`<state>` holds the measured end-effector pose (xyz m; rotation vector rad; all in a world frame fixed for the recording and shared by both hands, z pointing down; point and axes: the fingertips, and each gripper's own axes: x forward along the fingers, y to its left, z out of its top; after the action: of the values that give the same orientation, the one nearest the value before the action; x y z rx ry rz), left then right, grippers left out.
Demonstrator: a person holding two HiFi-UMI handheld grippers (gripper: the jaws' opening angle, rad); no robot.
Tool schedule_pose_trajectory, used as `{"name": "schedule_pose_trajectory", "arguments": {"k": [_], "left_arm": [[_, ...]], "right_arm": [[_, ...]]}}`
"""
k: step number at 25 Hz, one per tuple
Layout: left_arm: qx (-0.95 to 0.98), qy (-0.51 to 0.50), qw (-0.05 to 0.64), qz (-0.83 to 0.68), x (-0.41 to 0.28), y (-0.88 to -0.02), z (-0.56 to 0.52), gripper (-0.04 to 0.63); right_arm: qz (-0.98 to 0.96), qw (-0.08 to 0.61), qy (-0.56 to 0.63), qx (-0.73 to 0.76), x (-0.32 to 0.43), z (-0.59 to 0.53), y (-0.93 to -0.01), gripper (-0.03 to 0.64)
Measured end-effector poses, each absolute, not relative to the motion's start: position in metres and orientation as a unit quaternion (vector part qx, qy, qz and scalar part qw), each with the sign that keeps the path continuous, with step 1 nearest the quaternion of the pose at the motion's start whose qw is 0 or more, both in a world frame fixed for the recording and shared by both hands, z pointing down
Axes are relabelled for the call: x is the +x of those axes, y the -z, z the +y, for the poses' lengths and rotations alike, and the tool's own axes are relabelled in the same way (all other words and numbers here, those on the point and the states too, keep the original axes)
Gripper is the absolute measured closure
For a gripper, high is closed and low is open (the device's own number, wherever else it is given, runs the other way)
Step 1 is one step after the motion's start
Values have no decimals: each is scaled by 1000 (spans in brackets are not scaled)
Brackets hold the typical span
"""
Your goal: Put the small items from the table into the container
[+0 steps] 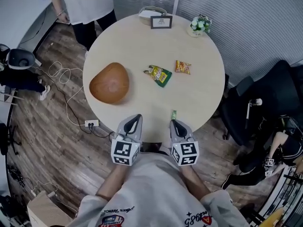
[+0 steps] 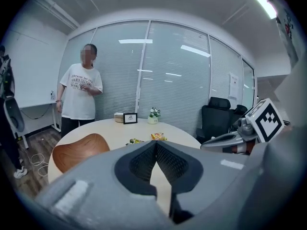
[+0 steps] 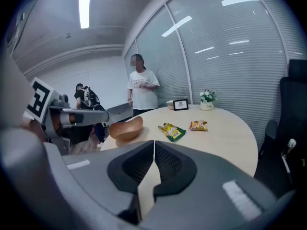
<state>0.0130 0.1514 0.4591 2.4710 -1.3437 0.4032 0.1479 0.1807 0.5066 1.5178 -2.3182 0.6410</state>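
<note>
A brown wooden bowl sits on the left of the round table. A green-and-yellow snack packet and an orange one lie near the middle. A small green item rests just beyond my right gripper. My left gripper hovers at the near table edge. Both are shut with nothing between the jaws. The right gripper view shows the bowl and both packets ahead of the right gripper. In the left gripper view, the left gripper points past the bowl.
A photo frame, a flower pot and a shallow box stand at the table's far edge. A person stands beyond the table on the left. Black office chairs are on the right. Cables run across the floor at left.
</note>
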Motion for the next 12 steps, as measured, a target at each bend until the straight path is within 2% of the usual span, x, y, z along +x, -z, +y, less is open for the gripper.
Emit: {"name": "schedule_pose_trajectory", "arguments": {"k": [9,12], "left_arm": [[871,-152,162,-439,5,-472,116,595],[873,-156,167,-431,-1,-475,106,596]], "right_arm": [[-734,238,-293,565,177,182,-601,509],[-710,270,-322,566,180,182,-633,497]]}}
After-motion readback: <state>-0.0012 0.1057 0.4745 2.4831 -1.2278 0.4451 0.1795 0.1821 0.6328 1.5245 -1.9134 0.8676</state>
